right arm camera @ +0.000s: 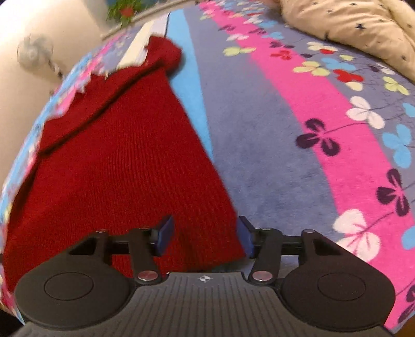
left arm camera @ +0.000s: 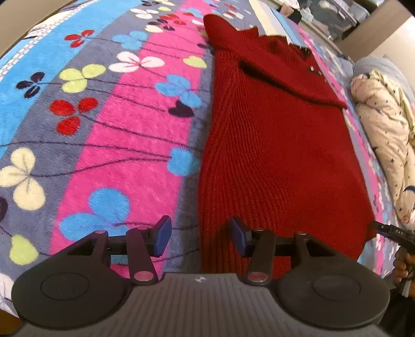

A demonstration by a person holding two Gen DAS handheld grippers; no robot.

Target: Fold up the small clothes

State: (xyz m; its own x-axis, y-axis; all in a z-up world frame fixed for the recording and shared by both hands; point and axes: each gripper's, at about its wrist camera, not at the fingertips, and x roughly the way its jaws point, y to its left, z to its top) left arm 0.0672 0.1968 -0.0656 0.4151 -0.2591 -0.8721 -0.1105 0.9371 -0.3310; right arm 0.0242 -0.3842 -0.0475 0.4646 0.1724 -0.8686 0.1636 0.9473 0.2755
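A dark red knit sweater (left arm camera: 272, 155) lies flat on the bed, one sleeve (left arm camera: 285, 77) folded across its chest, with small metal buttons near the collar. My left gripper (left arm camera: 200, 237) is open and hovers low over the sweater's left edge near the hem, one blue pad over the blanket and the other over the knit. In the right wrist view the same sweater (right arm camera: 116, 168) fills the left side. My right gripper (right arm camera: 205, 236) is open, with the sweater's lower right corner lying loose between its pads. The right gripper's tip (left arm camera: 391, 230) and a hand show at the left view's right edge.
A fleece blanket (left arm camera: 116, 129) with pink, grey and blue stripes and clover prints covers the bed (right arm camera: 285, 129). A cream quilt (left arm camera: 384, 129) with dark specks is bunched along the far side (right arm camera: 350, 20). A fan (right arm camera: 33, 54) stands beyond the bed's edge.
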